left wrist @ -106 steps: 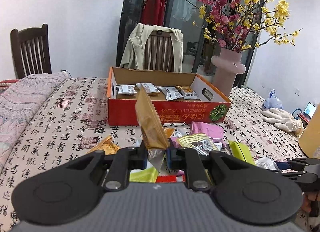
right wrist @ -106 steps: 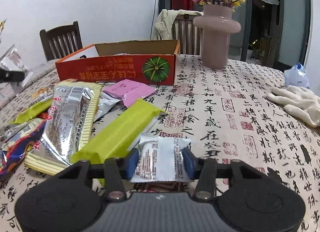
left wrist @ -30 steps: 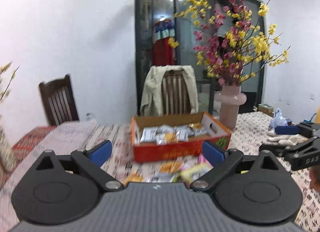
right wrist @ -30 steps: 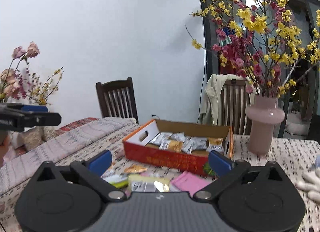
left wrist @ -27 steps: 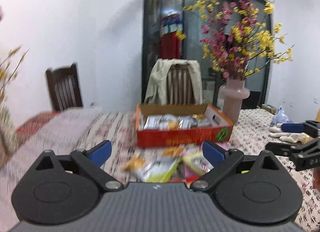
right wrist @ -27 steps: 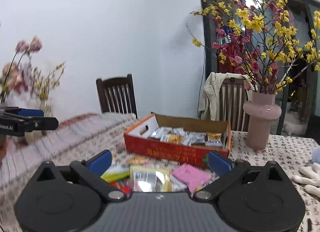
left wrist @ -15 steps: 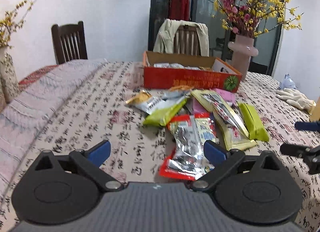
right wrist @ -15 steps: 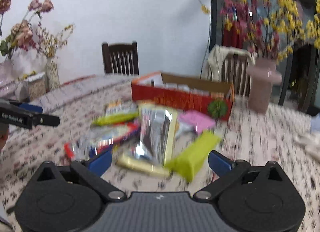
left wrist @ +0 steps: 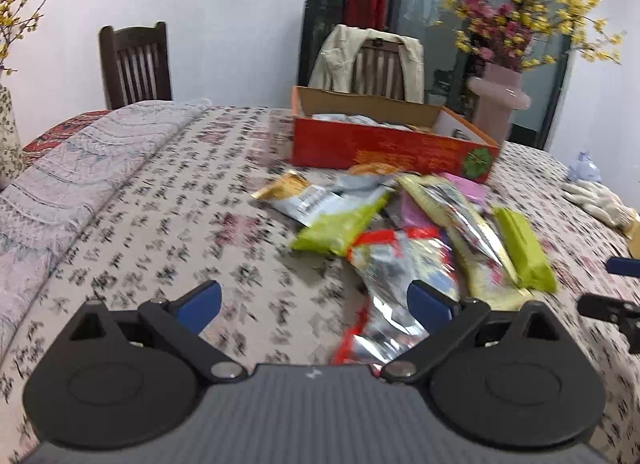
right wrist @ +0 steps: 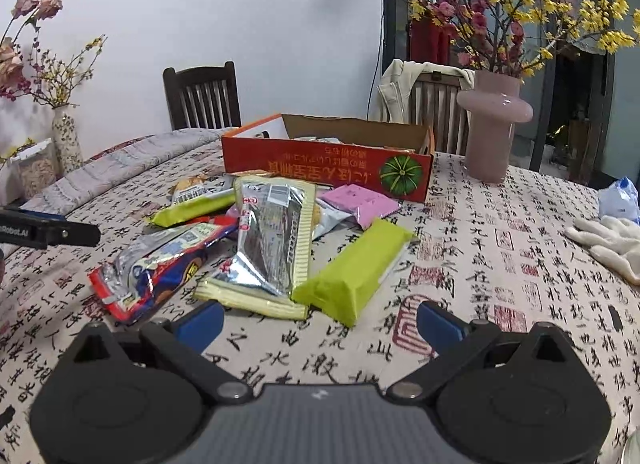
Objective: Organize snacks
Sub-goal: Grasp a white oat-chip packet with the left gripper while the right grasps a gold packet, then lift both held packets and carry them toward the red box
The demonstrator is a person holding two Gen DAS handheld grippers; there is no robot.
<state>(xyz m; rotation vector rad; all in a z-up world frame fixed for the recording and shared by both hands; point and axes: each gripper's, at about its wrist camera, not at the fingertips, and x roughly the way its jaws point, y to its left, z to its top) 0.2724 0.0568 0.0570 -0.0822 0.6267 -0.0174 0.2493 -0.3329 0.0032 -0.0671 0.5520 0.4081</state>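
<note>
Currently your left gripper [left wrist: 314, 302] is spread wide with nothing between its blue pads, hovering low over the calligraphy-print tablecloth [left wrist: 168, 224] at the near left edge of the snack pile. Your right gripper [right wrist: 320, 322] is likewise fully apart and empty, just near of the lime-green bar packet [right wrist: 354, 264]. The pile lies mid-table: a silver-and-gold striped packet [right wrist: 274, 244] overlaps a red-and-blue foil packet [right wrist: 160, 260] on its left and touches the lime-green bar on its right; a pink packet [right wrist: 360, 202] sits beyond, just near of the red cardboard box [right wrist: 320, 174]. The box, at the far side, already holds several packets. A pink vase [right wrist: 492, 132] stands right of it.
</note>
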